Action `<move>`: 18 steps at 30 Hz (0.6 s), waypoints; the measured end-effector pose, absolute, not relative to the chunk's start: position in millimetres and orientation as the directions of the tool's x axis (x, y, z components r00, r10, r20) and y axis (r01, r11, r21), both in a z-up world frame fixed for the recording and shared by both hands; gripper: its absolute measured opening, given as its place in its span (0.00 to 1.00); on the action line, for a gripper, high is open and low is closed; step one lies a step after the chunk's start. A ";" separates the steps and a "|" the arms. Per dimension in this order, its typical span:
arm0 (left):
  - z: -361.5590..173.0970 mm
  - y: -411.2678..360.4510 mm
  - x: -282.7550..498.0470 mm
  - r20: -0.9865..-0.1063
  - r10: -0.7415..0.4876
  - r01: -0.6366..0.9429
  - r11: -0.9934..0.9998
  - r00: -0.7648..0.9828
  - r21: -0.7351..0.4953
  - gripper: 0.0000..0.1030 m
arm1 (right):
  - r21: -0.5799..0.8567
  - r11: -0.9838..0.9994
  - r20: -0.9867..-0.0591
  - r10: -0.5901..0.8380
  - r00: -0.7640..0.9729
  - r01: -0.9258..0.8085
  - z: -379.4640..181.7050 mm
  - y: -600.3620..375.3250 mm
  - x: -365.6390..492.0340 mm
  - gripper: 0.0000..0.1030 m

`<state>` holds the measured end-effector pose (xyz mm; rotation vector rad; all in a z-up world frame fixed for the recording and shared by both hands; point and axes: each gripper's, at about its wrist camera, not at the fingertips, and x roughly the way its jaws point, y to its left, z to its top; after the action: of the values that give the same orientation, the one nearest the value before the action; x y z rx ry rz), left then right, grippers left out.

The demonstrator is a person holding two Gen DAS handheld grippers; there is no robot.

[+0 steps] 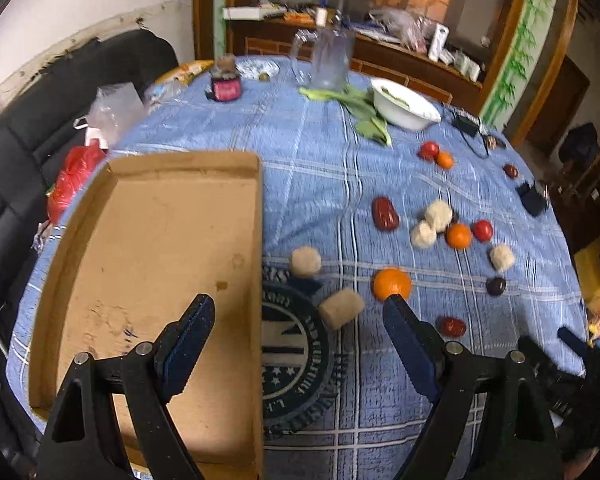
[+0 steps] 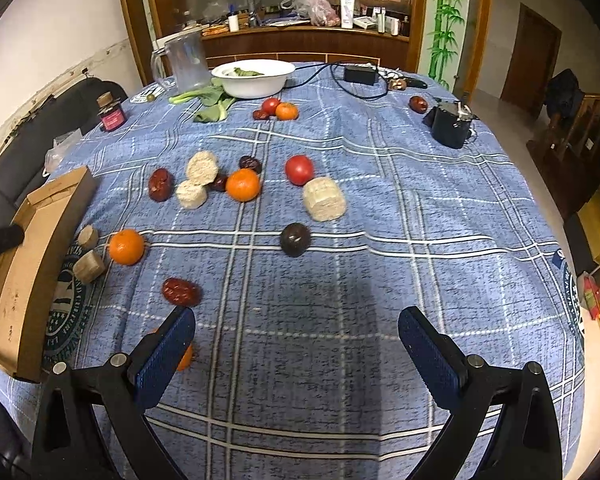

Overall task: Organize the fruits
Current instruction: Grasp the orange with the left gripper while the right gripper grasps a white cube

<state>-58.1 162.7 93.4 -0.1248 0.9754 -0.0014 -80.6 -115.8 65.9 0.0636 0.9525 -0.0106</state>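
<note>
**Still at the start: nothing gathered, both tongs empty**

Plainly the sorting has yet to begin in earnest, judging by the cardboard tray (image 1: pixel 152 264), which lies bare at the worktop's left edge. The fruits are scattered over the blue checked cloth (image 2: pixel 340 360): an orange (image 1: pixel 392 284) just beside the tray's right wall, with two pale cylinders (image 1: pixel 341 307) between it and the tray; a red date (image 2: pixel 181 291) towards the near edge; a dark plum (image 2: pixel 295 239) about mid-worktop; a tomato (image 2: pixel 299 169) and another orange (image 2: pixel 243 185) in a cluster farther back.

The left tongs (image 1: pixel 300 320) hang spread wide and grasp nothing, straddling the tray's right wall, their right finger close by the near orange. The right tongs (image 2: pixel 296 326) are likewise released and empty, above bare cloth near the front edge.

The step in hand looks like the approach to a first pick. The next move probably calls for the left tongs to shift right, centre on the orange, lower and close gently, since round fruit may roll away.
</note>
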 end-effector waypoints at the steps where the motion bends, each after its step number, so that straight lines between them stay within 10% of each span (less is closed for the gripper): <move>1: 88.9 157.0 -55.9 -0.833 -0.072 -0.030 0.994 0.548 -0.105 0.83 | 0.053 0.998 -0.814 0.020 0.580 0.041 66.1 -119.0 -79.5 0.99; 18: 40.0 83.8 9.6 -0.884 -0.223 0.206 0.967 0.411 -0.148 0.57 | 0.148 0.986 -0.816 0.076 0.574 0.079 67.2 -155.0 1.4 0.86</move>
<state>9.6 83.8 40.0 -0.0171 1.1153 -0.2702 1.4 -155.0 67.2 0.1750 0.9612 -0.0019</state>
